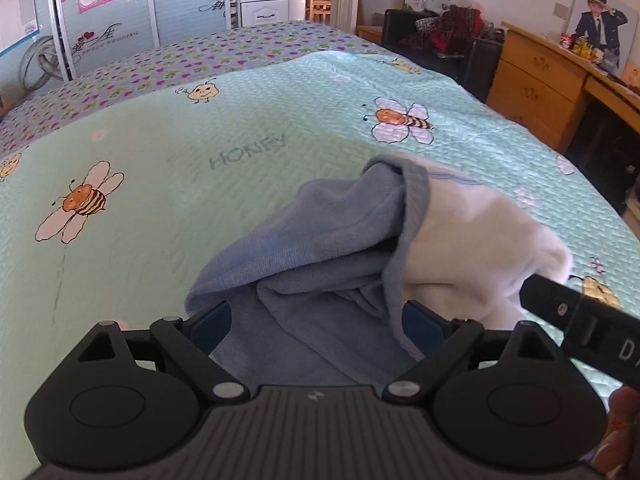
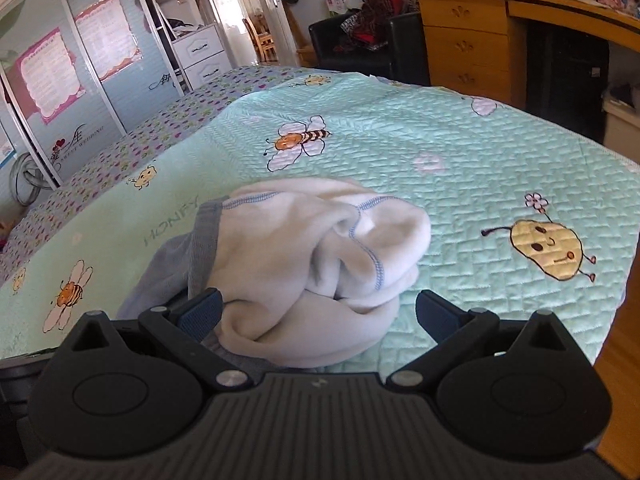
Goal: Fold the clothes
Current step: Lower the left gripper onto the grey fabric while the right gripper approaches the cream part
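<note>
A crumpled garment lies on the bed, its outer side blue-grey (image 1: pixel 304 240) and its fleecy lining white (image 2: pixel 320 248) with blue stitched seams. My left gripper (image 1: pixel 316 320) stands wide open over the blue part. The cloth bunches between its blue pads (image 1: pixel 212 324), and a fold drapes over the left one. My right gripper (image 2: pixel 318 312) is open too, straddling the near edge of the white lump. Its left pad (image 2: pixel 200 314) is against the cloth and its right pad is clear of it. In the left wrist view, the black housing of the right-hand tool (image 1: pixel 580 320) shows beside the white part.
The bed carries a mint-green quilt (image 1: pixel 240 152) with bees and the word HONEY, and a purple heart-patterned sheet (image 1: pixel 180 56) lies beyond it. A wooden desk (image 2: pixel 464 48), a black chair piled with clothes (image 2: pixel 360 40), wardrobe doors (image 2: pixel 80 80) and a doorway ring the bed.
</note>
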Action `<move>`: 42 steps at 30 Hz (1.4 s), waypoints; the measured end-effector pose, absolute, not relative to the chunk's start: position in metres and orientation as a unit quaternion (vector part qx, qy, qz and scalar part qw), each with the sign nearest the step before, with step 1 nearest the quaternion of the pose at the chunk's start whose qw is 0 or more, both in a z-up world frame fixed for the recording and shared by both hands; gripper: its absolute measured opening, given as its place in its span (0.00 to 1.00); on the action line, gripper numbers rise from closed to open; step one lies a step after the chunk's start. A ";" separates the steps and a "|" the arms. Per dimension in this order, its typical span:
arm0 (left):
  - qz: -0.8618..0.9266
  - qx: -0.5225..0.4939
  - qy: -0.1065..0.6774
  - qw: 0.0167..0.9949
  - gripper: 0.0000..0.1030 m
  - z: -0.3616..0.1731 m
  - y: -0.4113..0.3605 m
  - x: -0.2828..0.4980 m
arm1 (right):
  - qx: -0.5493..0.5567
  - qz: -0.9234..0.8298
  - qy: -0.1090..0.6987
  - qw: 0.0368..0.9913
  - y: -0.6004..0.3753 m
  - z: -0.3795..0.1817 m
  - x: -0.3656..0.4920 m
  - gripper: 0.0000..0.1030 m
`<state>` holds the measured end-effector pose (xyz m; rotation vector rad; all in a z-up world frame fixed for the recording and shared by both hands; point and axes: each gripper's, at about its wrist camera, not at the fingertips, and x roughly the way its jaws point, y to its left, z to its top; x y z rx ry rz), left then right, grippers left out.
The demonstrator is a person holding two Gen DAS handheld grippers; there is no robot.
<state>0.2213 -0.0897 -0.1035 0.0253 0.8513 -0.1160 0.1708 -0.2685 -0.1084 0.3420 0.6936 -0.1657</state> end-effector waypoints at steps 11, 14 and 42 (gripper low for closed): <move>-0.053 0.009 0.404 0.913 0.93 -0.089 -0.085 0.221 | 0.132 -0.085 0.329 0.931 -0.252 -0.087 0.180 0.99; -0.053 0.015 0.399 0.915 0.93 -0.082 -0.086 0.217 | 0.127 -0.086 0.326 0.933 -0.249 -0.079 0.177 0.99; -0.045 0.032 0.460 0.886 0.90 -0.172 -0.074 0.281 | 0.125 -0.106 0.393 0.905 -0.269 -0.171 0.242 0.99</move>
